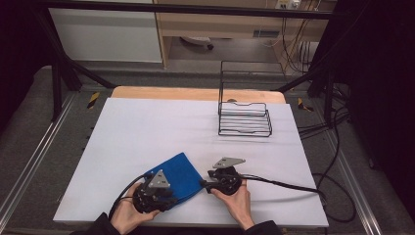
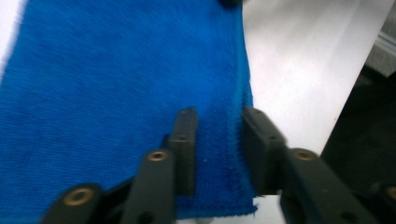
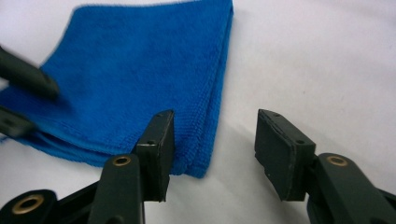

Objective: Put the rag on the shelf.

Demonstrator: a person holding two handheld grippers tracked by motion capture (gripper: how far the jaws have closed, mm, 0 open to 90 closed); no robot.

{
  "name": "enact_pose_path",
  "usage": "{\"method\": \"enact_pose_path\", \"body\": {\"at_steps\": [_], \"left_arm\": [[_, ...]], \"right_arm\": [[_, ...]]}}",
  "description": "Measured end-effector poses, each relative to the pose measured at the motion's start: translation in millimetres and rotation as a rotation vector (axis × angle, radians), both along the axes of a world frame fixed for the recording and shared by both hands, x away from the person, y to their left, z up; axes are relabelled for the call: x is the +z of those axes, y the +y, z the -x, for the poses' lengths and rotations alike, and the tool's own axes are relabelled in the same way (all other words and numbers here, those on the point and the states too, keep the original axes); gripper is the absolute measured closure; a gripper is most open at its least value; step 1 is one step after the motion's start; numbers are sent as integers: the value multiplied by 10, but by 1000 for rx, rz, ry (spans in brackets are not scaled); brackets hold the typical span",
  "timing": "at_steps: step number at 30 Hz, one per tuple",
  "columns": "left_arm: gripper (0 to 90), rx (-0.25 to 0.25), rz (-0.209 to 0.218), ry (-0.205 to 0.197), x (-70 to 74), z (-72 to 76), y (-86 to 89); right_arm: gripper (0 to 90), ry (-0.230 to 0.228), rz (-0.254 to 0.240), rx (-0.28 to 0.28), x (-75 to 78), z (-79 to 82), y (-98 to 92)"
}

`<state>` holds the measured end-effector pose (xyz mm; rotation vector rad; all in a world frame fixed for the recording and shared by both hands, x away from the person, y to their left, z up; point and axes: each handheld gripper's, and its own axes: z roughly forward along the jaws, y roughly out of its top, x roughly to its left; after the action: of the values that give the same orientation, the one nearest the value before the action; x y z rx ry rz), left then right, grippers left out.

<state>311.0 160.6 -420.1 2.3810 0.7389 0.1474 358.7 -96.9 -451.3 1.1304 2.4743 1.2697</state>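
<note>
While the folded blue cloth [image 1: 177, 177] lies flat on the white bench [image 1: 147, 132] near the person's edge, both grippers close in on its near corners. The left gripper [image 2: 218, 140] has its jaws parted and straddling the cloth's hemmed side edge: one jaw rests over the cloth's face, the other just outside the hem, close to the near corner. The right gripper [image 3: 212, 149] also stands open, wider; its left jaw sits at the layered corner of the cloth [image 3: 140, 79], while its right jaw hangs over bare bench, apart from the fabric. From these jaws the cloth stretches away and to the left, its stacked fold edge running straight ahead. In the high view the left hand [image 1: 128, 215] and right hand [image 1: 237, 200] hold the grippers low and angled inward, the left gripper [image 1: 155, 195] over the cloth, the right gripper [image 1: 211, 184] touching its corner. A wire rack [image 1: 243, 120] stands well beyond. Judging by this, the left is better placed to pinch first.
</note>
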Motion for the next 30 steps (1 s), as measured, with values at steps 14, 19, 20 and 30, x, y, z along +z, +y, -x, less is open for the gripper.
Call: {"method": "enact_pose_path", "body": {"at_steps": [14,19,20,30], "left_arm": [[275,166,165,-41,202,-299,416],[251,226,121,-55,154,-525,569],[251,229,123,-38,136,-566,610],[666,236,82,33,-120,-649,716]], "right_arm": [[756,74,-29,-6,-69,48,51],[865,107,-55,-10,-40,14,40],[865,107,-55,-10,-40,14,40],[876,101,-92,-27,108,-22,-92]]}}
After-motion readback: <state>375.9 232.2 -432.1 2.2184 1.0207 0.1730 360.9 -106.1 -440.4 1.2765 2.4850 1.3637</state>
